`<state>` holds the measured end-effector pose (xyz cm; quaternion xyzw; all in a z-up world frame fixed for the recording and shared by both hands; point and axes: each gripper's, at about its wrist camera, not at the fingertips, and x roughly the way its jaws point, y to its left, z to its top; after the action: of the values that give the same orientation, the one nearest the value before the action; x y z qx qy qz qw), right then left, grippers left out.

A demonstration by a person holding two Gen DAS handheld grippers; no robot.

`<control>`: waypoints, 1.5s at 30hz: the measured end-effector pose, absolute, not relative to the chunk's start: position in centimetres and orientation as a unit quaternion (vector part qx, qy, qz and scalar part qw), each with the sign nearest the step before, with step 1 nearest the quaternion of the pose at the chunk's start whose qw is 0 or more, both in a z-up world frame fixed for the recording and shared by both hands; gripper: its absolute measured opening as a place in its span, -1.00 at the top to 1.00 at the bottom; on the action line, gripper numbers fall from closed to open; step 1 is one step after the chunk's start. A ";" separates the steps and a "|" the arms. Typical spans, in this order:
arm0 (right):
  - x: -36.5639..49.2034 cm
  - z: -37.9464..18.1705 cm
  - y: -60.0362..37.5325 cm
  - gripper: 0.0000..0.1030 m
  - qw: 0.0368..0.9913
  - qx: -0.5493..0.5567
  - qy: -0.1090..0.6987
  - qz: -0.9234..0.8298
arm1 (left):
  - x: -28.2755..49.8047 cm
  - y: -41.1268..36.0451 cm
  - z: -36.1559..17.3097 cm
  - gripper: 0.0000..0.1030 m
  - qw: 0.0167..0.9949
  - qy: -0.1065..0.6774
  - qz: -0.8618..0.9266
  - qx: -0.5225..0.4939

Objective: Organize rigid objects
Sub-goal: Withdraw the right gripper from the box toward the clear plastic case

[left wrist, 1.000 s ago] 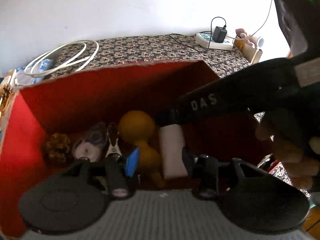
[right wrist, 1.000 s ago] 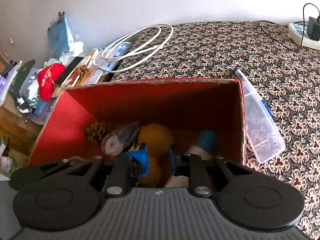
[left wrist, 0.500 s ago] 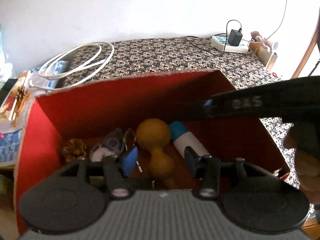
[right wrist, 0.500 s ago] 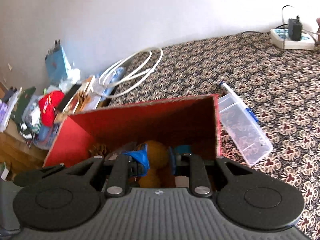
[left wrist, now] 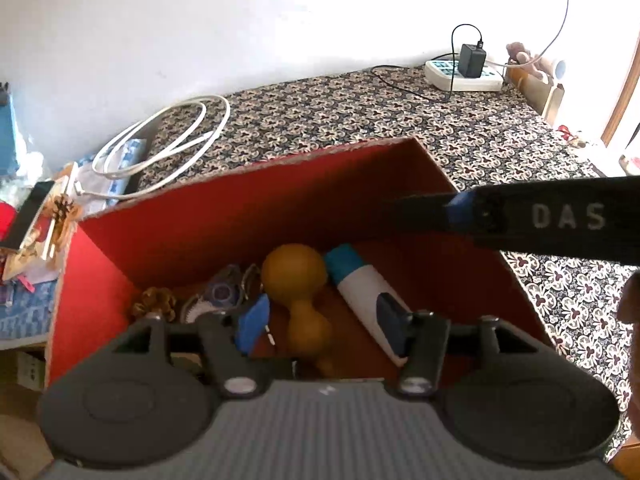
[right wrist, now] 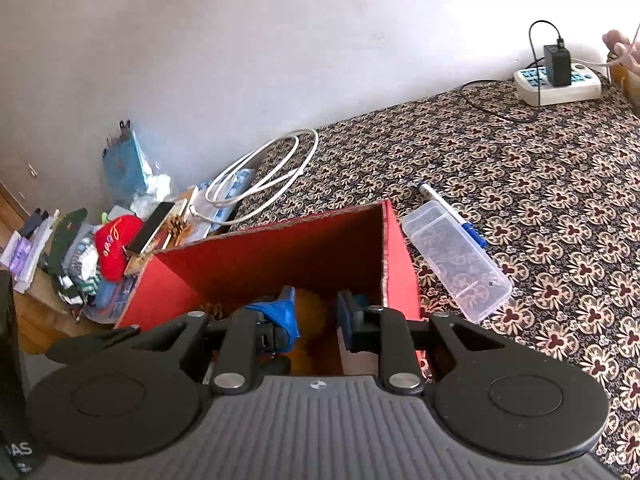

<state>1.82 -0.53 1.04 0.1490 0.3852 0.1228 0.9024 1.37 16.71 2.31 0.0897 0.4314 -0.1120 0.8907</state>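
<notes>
An open red box (left wrist: 240, 216) holds a yellow-brown gourd-shaped piece (left wrist: 294, 270), a white tube with a blue cap (left wrist: 360, 288), a tape dispenser (left wrist: 218, 294) and a pine cone (left wrist: 154, 304). My left gripper (left wrist: 322, 320) hovers above the box's near side, jaws opening, with nothing pressed between the pads. One finger of the right gripper (left wrist: 560, 220) crosses over the box's right wall. In the right wrist view the right gripper (right wrist: 316, 316) is above the box (right wrist: 280, 256), jaws opening slightly and empty.
A clear plastic case (right wrist: 456, 264) and a pen (right wrist: 448, 210) lie on the patterned cloth just right of the box. A coiled white cable (left wrist: 168, 140) lies behind it, a power strip (left wrist: 464, 74) at the far wall. Clutter (right wrist: 112, 248) is piled left of the box.
Both grippers drew back and upward from the box. The left jaws spread wider. The white tube, standing between the left fingers before, now lies flat in the box.
</notes>
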 end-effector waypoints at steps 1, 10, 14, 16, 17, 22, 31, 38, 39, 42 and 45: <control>1.7 1.1 -0.9 0.90 0.901 0.154 0.386 0.124 | 1.3 16.5 2.4 -0.15 0.891 0.432 -0.108 0.090; 0.4 2.2 -4.1 0.82 0.893 0.176 0.383 0.154 | 0.2 14.3 3.8 -0.16 0.898 0.425 -0.070 0.088; -0.2 2.6 -5.5 0.82 0.891 0.175 0.384 0.169 | -0.5 12.8 4.6 -0.17 0.903 0.417 -0.055 0.089; -0.4 2.7 -6.2 0.82 0.889 0.171 0.386 0.175 | -0.8 11.9 4.9 -0.18 0.905 0.414 -0.046 0.090; -0.5 2.7 -6.5 0.82 0.889 0.170 0.387 0.179 | -1.0 11.6 5.0 -0.18 0.905 0.413 -0.043 0.089; -0.8 2.6 -8.5 0.82 0.884 0.168 0.395 0.187 | -1.7 9.4 5.5 -0.18 0.908 0.407 -0.030 0.092; -0.9 2.2 -13.4 0.82 0.878 0.184 0.403 0.182 | -2.6 4.6 5.8 -0.19 0.910 0.401 -0.029 0.101; -1.7 1.3 -16.5 0.81 0.872 0.196 0.413 0.176 | -3.1 0.5 5.1 -0.19 0.906 0.405 -0.040 0.116; -1.9 1.1 -16.9 0.81 0.871 0.198 0.414 0.175 | -3.1 0.0 4.9 -0.19 0.905 0.407 -0.042 0.118; -2.2 0.8 -18.1 0.81 0.869 0.201 0.418 0.172 | -3.2 -1.5 4.3 -0.19 0.901 0.413 -0.048 0.124; -2.5 0.5 -19.1 0.81 0.869 0.202 0.421 0.166 | -3.3 -2.8 3.7 -0.19 0.897 0.418 -0.054 0.131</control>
<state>-2.54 -19.11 0.51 0.2020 0.4206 0.1663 0.8687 -3.28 -2.85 3.72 0.1306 0.4179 -0.0538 0.8974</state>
